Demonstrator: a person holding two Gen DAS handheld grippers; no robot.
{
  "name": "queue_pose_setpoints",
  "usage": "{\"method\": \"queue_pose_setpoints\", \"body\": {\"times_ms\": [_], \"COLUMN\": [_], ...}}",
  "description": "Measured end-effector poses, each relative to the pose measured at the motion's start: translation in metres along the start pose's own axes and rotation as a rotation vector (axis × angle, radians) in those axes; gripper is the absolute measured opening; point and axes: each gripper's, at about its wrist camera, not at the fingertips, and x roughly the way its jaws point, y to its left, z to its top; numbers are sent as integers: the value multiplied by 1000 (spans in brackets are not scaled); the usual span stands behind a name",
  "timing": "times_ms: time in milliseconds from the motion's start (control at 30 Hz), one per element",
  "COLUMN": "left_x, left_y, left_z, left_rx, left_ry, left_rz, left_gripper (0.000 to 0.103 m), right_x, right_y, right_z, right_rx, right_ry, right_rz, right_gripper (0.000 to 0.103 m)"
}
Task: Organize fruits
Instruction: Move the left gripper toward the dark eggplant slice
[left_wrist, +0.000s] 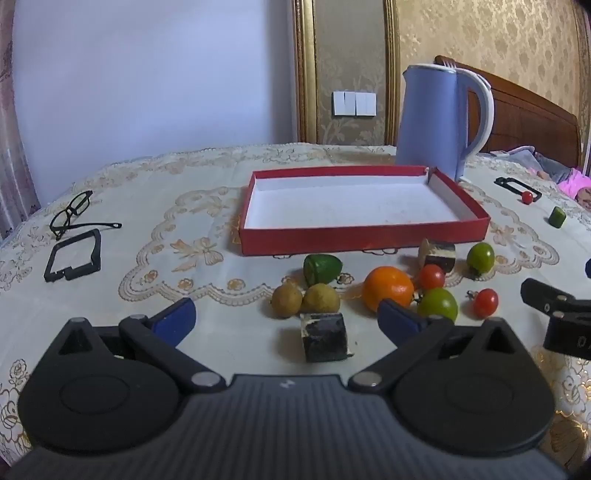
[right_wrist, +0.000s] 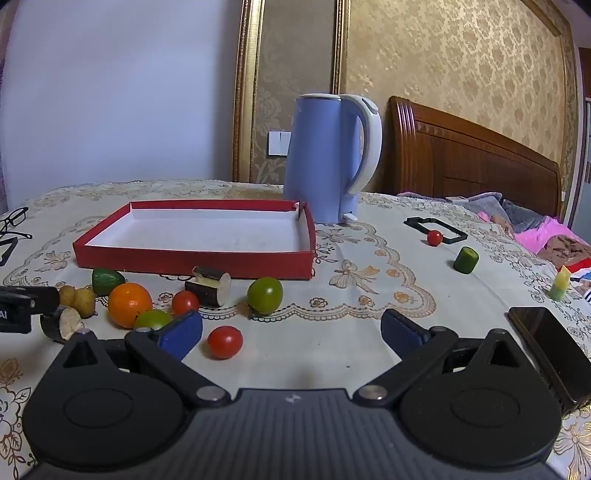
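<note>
Here we see our left gripper (left_wrist: 286, 321) wide apart, holding nothing. At its 12 o'clock sits the red box (left_wrist: 364, 236), the orange (left_wrist: 388, 288) at 1 o'clock. Our right gripper (right_wrist: 291, 332) gapes too, a red tomato (right_wrist: 224, 342) at its 11 o'clock.

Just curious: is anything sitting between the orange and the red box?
Yes. In the right wrist view, a red cherry tomato and a dark sugarcane chunk lie between the orange and the red box.
</note>
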Motion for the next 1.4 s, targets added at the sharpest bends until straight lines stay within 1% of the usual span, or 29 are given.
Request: {"method": "queue_pose_setpoints", "body": {"times_ms": [67, 133, 167, 267, 333, 367, 467, 567, 700, 800, 967, 1200, 1400], "left_x": [-1, -7, 0, 6, 6, 7, 8, 9, 11, 11, 16, 18, 18], "left_y": [-2, -13, -7, -3, -5, -6, -8, -9, -10, -10, -9, -8, -12], "left_z": [-1, -5, -2, -5, -6, -7, -8, -9, -10, -10, -11, -13, -14], "left_rx": [7, 33, 17, 2, 11, 15, 26, 32, 38, 35, 20, 9, 27], "left_ry": [-7, -10, 19, 33, 34, 34, 28, 26, 29, 22, 43, 43, 44], "left_rz": [9, 22, 1, -29, -25, -23, -20, -22, -18, -18, -26, -22, -29], "left_gripper": [103, 103, 103, 103, 103, 103, 103, 103, 103, 103, 103, 103, 103], "right_x": [-1, -2, -3, -5, -5, -11, -13, -9, -7, -7, -7, -6, -6], "right_y": [0, -1, -2, -4, -5, -7, -8, -6, -4, -2, -2, -2, -3], "right_z": [0, -1, -1, 0, 1, -1, 2, 6, -2, -2, -2, -2, -3], "right_rx": [0, 3, 6, 19, 17, 8, 11, 8, -20, -26, -32, -31, -33], "right_ry": [-3, -11, -15, -20, -17, -29, -25, -10, -12, -14, -16, -14, -14], "right_rz": [0, -2, -2, -5, -10, 7, 12, 0, -11, -5, -8, -8, -8], "right_gripper": [103, 103, 103, 103, 103, 103, 103, 103, 103, 103, 103, 103, 103]}}
